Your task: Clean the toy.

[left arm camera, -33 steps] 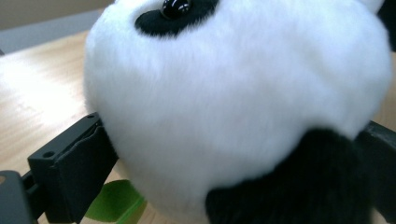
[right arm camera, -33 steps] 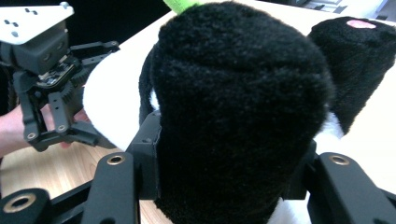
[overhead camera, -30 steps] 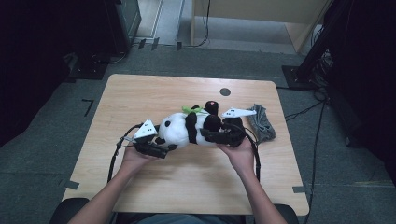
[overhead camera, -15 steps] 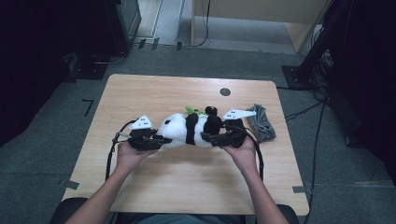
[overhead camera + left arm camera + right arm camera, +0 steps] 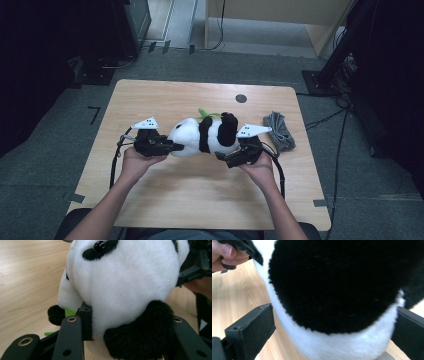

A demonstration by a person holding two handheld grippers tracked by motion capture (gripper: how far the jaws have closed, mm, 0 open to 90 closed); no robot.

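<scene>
Right of panda (image 5: 202, 136), grey cloth (image 5: 279, 131)

A light wooden table (image 5: 165, 100) carries a grey cloth (image 5: 279, 131), crumpled near its right edge, and a small dark round disc (image 5: 241, 98) close to its far edge.

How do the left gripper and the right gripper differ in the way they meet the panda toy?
The left gripper has closed its jaws on the white head of the panda toy. The right gripper has been opening its jaws: they stand wide around the black-and-white body, a gap showing at one pad. Both sit at opposite ends of the toy, above the table.
</scene>
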